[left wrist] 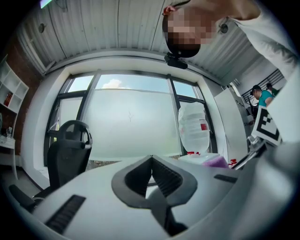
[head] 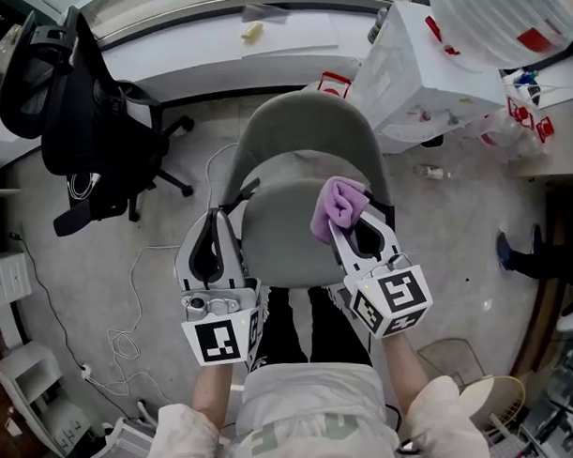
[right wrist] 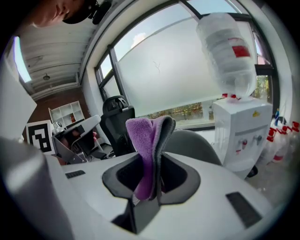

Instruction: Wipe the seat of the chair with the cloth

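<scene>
Overhead, the head view shows the right gripper point(head: 352, 237) holding a purple cloth point(head: 338, 206) just above the right side of the grey chair seat point(head: 282, 228). The left gripper point(head: 215, 249) is at the seat's left edge, over a concrete floor point(head: 153, 294). Left gripper view: jaws closed, empty. Right gripper view: jaws clamp the cloth upright, with the chair just beyond.

Left gripper point(head: 215, 221), right gripper point(head: 349, 222) white; sleeves point(head: 187, 434) white.
</scene>
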A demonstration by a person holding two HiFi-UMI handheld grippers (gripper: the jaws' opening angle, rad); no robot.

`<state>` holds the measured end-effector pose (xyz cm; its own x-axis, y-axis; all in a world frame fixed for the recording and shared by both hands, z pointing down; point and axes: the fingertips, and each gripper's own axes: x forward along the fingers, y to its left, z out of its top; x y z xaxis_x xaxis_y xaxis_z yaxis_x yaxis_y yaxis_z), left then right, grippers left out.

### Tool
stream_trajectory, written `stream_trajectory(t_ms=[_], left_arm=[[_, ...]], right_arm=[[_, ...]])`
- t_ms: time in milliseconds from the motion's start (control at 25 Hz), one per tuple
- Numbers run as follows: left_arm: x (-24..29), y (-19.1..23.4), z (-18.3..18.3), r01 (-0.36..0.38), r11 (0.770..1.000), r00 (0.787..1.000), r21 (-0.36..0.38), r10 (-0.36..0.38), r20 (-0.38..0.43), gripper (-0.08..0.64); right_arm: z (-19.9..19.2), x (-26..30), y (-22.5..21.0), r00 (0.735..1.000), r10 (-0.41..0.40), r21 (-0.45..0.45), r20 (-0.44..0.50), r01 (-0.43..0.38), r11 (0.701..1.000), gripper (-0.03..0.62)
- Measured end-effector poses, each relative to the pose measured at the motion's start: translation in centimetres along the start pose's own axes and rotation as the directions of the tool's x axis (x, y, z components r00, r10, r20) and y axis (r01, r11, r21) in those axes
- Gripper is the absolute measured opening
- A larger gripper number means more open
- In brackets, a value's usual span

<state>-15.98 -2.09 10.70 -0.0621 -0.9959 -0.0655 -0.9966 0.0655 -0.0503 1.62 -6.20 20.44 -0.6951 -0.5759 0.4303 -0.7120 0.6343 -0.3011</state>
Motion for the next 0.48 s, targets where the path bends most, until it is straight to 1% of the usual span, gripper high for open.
stream_trajectory(t_ms=[80, 280, 360, 480], left_arm=[[0.5, 0.2, -3.5, 0.000, 1.000, 1.000, -0.018, -0.001, -0.025, 0.012], [0.6, 1.6, -11.7, -0.040, 0.997, 0.997, -0.060, 0.035, -0.068, 0.012], [-0.2, 2.2, -15.0, -0.062, 0.995, 0.994, -0.076, 0.054, -0.097, 0.013], [-1.9, 2.9, -19.4, -0.092, 0.991, 0.986, -0.093, 0.078, -0.144, 0.012]], right_arm=[[-2.3, 2.9, -0.5, 0.999, 0.021, 0.006, -0.040, -0.021, 1.000, 0.095], [-9.5, 11.3, -1.6, 0.990, 0.052, -0.011, -0.134, -0.054, 0.998, 0.097], [-12.9, 14.4, -1.7, 0.983, 0.072, 0.018, -0.170, -0.070, 0.997, 0.095], [-18.0, 18.4, -1.9, 0.967, 0.106, 0.096, -0.232, -0.086, 0.992, 0.097]])
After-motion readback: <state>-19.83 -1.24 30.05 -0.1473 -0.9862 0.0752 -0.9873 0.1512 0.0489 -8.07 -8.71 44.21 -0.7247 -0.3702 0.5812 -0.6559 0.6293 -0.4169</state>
